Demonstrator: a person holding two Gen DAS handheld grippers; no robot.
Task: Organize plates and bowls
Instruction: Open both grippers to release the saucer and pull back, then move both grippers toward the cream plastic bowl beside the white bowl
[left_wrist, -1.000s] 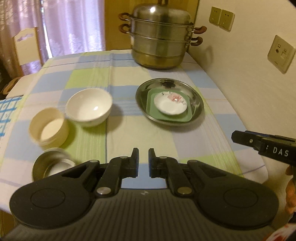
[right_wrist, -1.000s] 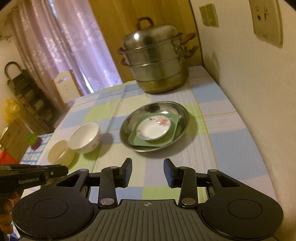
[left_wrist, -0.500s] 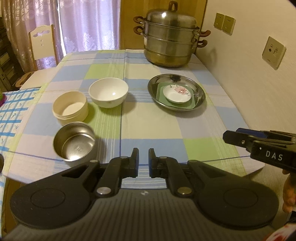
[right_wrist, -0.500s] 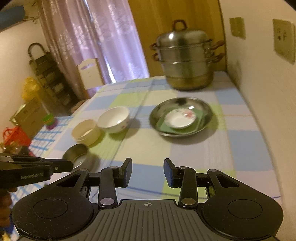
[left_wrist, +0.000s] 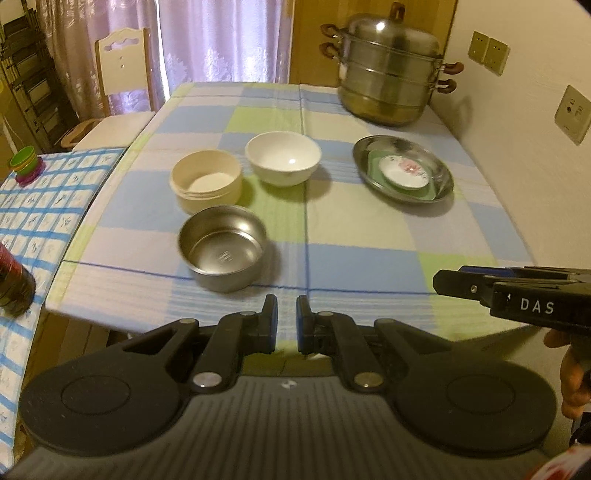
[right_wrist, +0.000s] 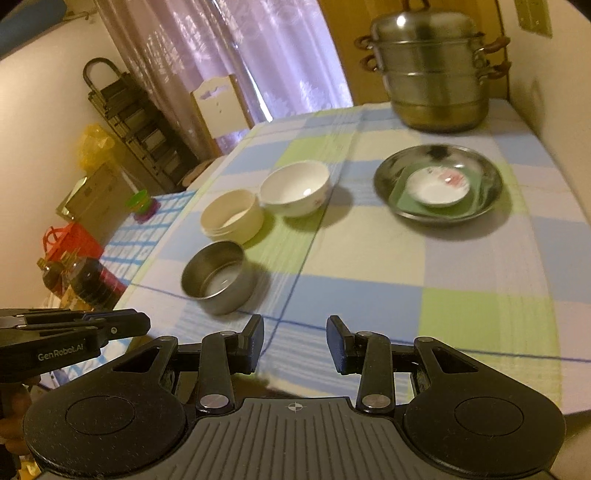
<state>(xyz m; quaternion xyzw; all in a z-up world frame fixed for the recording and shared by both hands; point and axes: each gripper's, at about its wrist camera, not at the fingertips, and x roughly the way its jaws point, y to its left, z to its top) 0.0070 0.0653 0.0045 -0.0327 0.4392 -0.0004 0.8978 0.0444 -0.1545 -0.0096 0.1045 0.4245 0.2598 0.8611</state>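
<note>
On the checked tablecloth stand a small steel bowl (left_wrist: 223, 252), a cream round bowl (left_wrist: 206, 180) and a white porcelain bowl (left_wrist: 283, 157). A steel plate (left_wrist: 432, 164) at the right holds a green square dish (left_wrist: 428, 190) with a small white flowered saucer (left_wrist: 404, 171) on top. My left gripper (left_wrist: 286, 323) hangs over the near table edge, jaws nearly together, empty. My right gripper (right_wrist: 295, 341) is open and empty, also at the near edge. The same bowls show in the right wrist view: steel (right_wrist: 216, 277), cream (right_wrist: 231, 218), white (right_wrist: 295, 188), and the plate (right_wrist: 487, 201).
A tall stacked steel steamer pot (left_wrist: 388, 70) stands at the far right by the wall. A lower side table with a blue checked cloth (left_wrist: 33, 206) is to the left, with a dark bottle (left_wrist: 13, 277) and stacked coloured cups (left_wrist: 24, 164). A chair (left_wrist: 122, 70) is behind.
Both grippers have drawn back and up from the table. The steel bowl and the near table edge have come into view. No dish has moved.
</note>
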